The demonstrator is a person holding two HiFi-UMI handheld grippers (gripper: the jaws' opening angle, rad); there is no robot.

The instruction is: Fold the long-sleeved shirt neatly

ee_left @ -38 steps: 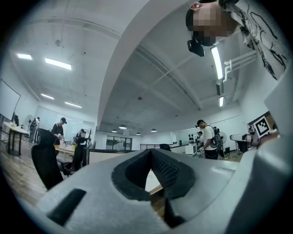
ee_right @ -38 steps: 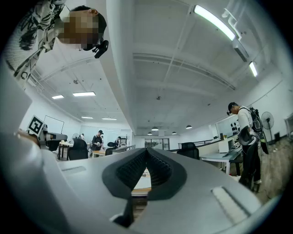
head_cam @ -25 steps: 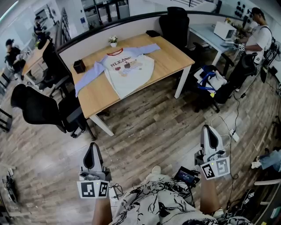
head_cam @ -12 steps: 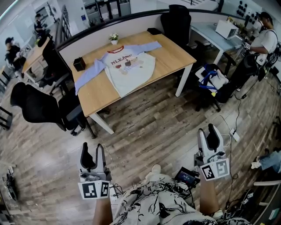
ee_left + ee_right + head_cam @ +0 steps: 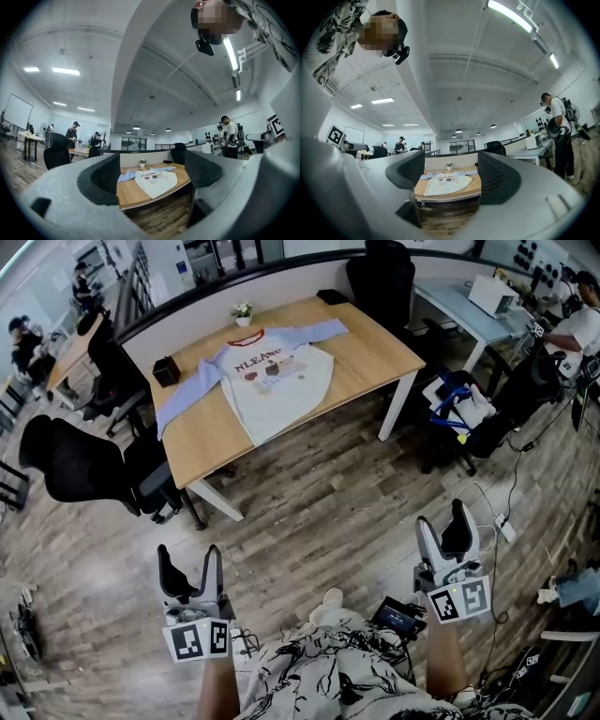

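A long-sleeved shirt (image 5: 267,376) with a white body, pale blue sleeves and a red collar lies spread flat on the wooden table (image 5: 366,357) far ahead; it also shows small as the shirt (image 5: 152,179) and the shirt (image 5: 445,182) between each pair of jaws. My left gripper (image 5: 190,567) hangs low at the left over the floor, its jaws opening with nothing between them. My right gripper (image 5: 448,529) is at the lower right, jaws opening too, nothing in them. Both are well short of the table.
A small plant pot (image 5: 242,313) and a black box (image 5: 167,370) stand on the table near the shirt. Black office chairs (image 5: 70,460) sit left of the table and another chair (image 5: 382,282) behind it. Bags (image 5: 457,409) and cables lie at the right. People stand at other desks.
Both grippers' jaws went from shut to wide apart. Both grippers dropped slightly lower in the head view, and the view shifted a little.
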